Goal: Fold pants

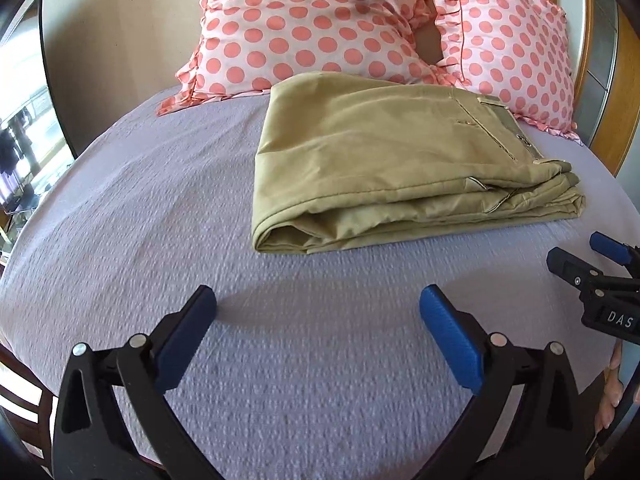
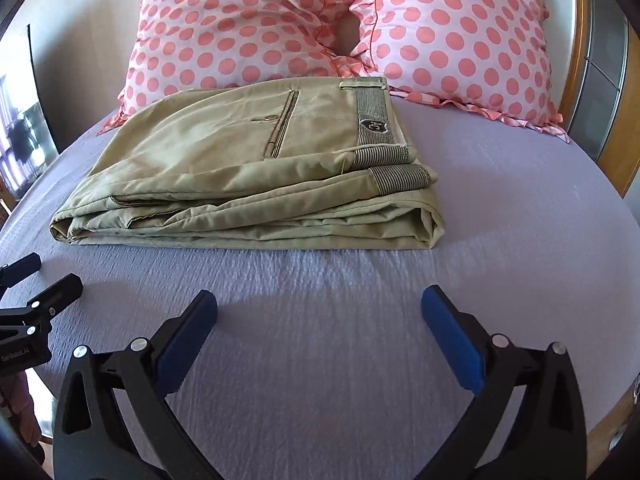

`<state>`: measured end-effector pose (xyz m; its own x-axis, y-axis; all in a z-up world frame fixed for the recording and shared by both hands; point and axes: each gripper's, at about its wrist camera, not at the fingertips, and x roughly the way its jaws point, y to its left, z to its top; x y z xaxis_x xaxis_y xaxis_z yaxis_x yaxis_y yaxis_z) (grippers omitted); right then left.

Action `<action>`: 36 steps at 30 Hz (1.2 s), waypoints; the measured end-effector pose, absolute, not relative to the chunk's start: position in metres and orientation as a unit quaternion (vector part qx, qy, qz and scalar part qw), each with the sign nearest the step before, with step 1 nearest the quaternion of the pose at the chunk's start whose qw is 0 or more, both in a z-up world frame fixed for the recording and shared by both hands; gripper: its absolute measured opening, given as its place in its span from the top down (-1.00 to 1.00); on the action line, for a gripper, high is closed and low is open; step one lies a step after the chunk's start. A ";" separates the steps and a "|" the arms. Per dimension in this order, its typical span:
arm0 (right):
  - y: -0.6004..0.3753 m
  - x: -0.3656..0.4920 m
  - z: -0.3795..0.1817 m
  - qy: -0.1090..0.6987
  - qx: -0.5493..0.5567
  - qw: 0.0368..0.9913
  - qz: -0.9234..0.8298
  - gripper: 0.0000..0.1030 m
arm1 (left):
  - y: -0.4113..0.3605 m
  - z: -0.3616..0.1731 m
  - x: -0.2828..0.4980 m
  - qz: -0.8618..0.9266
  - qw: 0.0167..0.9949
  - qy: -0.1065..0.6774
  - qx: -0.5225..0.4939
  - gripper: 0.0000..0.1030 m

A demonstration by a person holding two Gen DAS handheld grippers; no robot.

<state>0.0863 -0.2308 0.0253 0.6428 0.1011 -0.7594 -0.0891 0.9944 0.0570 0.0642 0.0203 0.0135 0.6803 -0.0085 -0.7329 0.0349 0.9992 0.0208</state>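
Khaki pants (image 1: pixel 384 160) lie folded into a compact stack on the lilac bedspread (image 1: pixel 200 208), just below the pillows. In the right wrist view the pants (image 2: pixel 248 172) show the striped waistband and a back pocket on top. My left gripper (image 1: pixel 318 308) is open and empty, hovering over the bedspread short of the pants' near edge. My right gripper (image 2: pixel 320 312) is open and empty too, also short of the pants. The right gripper also shows in the left wrist view (image 1: pixel 588 258), and the left gripper in the right wrist view (image 2: pixel 44 276).
Two pink pillows with coral dots (image 1: pixel 304 28) (image 1: pixel 508 48) lean at the head of the bed. A wooden bed frame (image 2: pixel 624 128) runs along the right side. A dark screen (image 1: pixel 28 92) stands to the left of the bed.
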 end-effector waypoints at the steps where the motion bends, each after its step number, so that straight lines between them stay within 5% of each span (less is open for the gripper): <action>1: -0.231 0.086 0.025 0.419 0.008 0.906 0.052 -0.97 | 0.020 0.013 0.064 -0.011 0.917 0.398 0.017 -0.97; 36: -0.231 0.087 0.026 0.420 0.008 0.906 0.052 -0.97 | 0.019 0.013 0.063 -0.010 0.920 0.392 0.019 -0.97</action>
